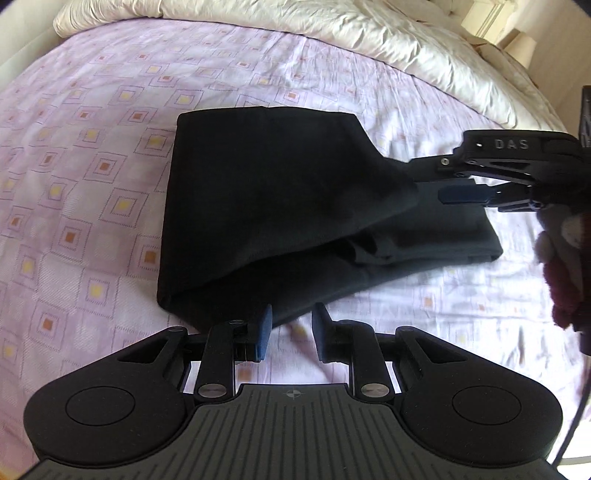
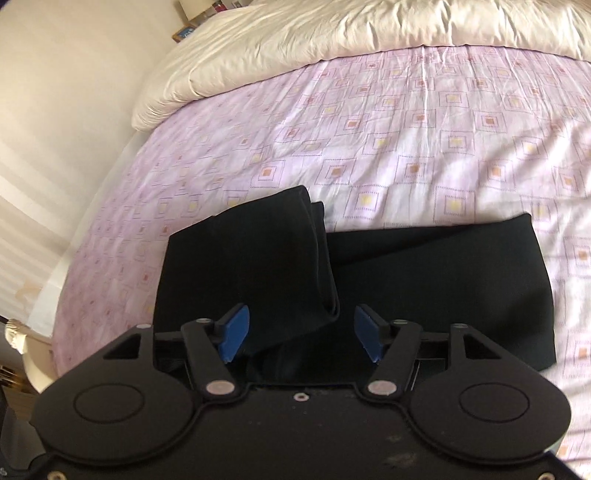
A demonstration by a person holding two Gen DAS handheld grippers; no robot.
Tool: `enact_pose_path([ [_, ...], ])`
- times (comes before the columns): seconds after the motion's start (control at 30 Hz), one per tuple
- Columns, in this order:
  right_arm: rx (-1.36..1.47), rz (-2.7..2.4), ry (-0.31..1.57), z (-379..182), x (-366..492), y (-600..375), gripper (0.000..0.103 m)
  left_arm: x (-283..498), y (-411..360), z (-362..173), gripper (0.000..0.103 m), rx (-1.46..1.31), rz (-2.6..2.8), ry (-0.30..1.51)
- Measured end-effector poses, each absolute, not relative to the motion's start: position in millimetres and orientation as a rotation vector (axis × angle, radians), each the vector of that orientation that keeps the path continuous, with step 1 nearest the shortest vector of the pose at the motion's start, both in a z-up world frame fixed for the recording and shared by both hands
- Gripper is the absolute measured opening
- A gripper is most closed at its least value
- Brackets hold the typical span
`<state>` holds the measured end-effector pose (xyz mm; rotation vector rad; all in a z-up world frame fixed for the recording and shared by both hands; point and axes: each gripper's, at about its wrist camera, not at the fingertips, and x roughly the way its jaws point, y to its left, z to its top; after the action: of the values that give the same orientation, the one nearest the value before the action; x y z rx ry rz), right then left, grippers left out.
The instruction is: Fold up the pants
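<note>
Black pants (image 1: pixel 277 192) lie folded on the bed sheet. In the left wrist view my left gripper (image 1: pixel 291 328) hovers at their near edge. Its jaws stand a little apart, bare sheet shows in the gap, and no cloth is pinched. My right gripper (image 1: pixel 432 181) comes in from the right at the pants' raised right end. The right wrist view shows that gripper (image 2: pixel 301 328) open wide above the pants (image 2: pixel 424 280). The corner of a folded-over layer (image 2: pixel 251 266) lies between its blue pads (image 2: pixel 234 332) without touching them.
The lilac sheet (image 1: pixel 92 155) with square prints spreads around the pants. A crumpled cream duvet (image 1: pixel 369 33) lies along the far side. The bed's left edge and a wall (image 2: pixel 55 110) show in the right wrist view. A hand in a dark red sleeve (image 1: pixel 565 266) holds the right gripper.
</note>
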<state>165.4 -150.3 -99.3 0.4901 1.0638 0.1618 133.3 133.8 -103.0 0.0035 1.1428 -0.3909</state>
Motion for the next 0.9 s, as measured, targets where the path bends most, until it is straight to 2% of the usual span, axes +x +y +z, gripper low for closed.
enact_pose_path([
  [0.13, 0.460, 0.147, 1.071, -103.6, 188.6, -143.7, 0.072, 142.1, 132.8, -115.8, 0.023, 0.020, -0.421, 1.175],
  [0.23, 0.443, 0.148, 1.083, -110.1, 209.5, -139.4, 0.079, 148.0, 135.1, -135.3, 0.023, 0.013, -0.407, 1.263],
  [0.33, 0.412, 0.143, 1.123, -121.0, 229.8, -135.3, 0.079, 149.4, 140.7, -152.4, 0.023, -0.047, -0.394, 1.333],
  [0.5, 0.376, 0.190, 1.199, -139.9, 248.8, -126.1, 0.079, 141.5, 142.3, -151.7, 0.023, -0.082, -0.389, 1.315],
  [0.57, 0.357, 0.216, 1.220, -144.1, 253.7, -119.5, 0.051, 141.3, 145.3, -151.2, 0.023, -0.107, -0.374, 1.316],
  [0.6, 0.325, 0.206, 1.225, -144.6, 256.0, -114.8, 0.047, 140.1, 145.5, -150.1, 0.023, -0.116, -0.368, 1.314],
  [0.63, 0.307, 0.202, 1.220, -144.6, 258.2, -112.3, 0.032, 137.9, 145.5, -148.3, 0.023, -0.120, -0.364, 1.310],
  [0.67, 0.303, 0.203, 1.210, -143.4, 260.0, -111.7, 0.023, 134.5, 144.6, -145.9, 0.023, -0.115, -0.363, 1.305],
  [0.77, 0.315, 0.230, 1.173, -131.5, 260.1, -113.4, 0.014, 119.5, 142.1, -131.2, 0.023, -0.085, -0.381, 1.259],
  [0.9, 0.305, 0.278, 1.098, -99.9, 249.3, -114.2, 0.013, 101.5, 140.0, -106.3, 0.023, -0.091, -0.390, 1.139],
])
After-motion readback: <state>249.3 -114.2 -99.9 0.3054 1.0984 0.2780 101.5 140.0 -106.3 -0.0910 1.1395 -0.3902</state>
